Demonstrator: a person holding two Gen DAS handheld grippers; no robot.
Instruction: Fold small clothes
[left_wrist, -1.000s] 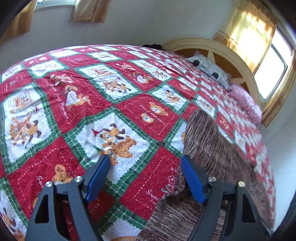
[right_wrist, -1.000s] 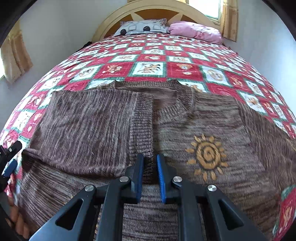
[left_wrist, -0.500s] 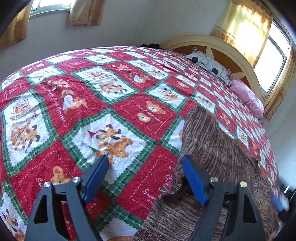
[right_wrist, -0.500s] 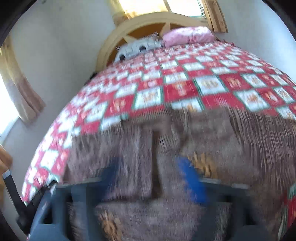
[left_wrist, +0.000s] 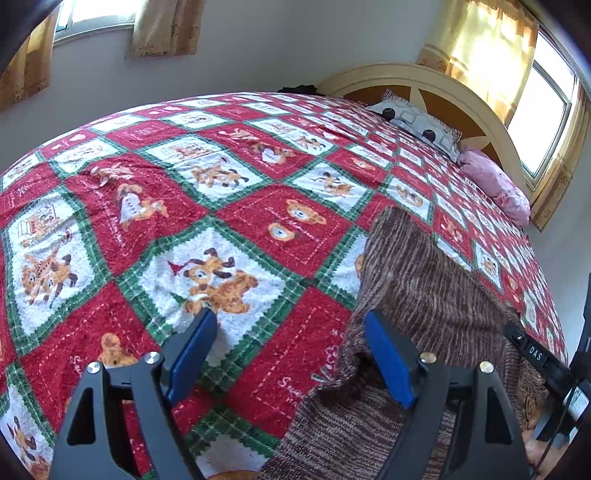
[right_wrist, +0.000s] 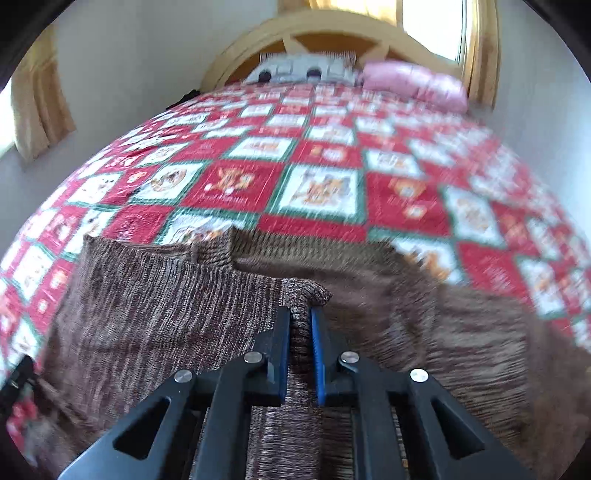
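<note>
Since a second ago my right claw (right_wrist: 300, 314) has swung open and closed again; its jaws have just been closing and now pinch a ridge of the brown knit sweater (right_wrist: 155, 317), lifted into a small peak at the tips. My left claw (left_wrist: 291, 347) stands wide with nothing between its pads, hovering over the bed's quilt (left_wrist: 229, 206), the sweater's edge just beside its right finger. The sweater lies flat across the near end of the bed, its long axis crosswise, one sleeve already folded inward. I judge the pinched fold must travel leftward across the body. Soft ribbed wool, likely to sag and drag.
</note>
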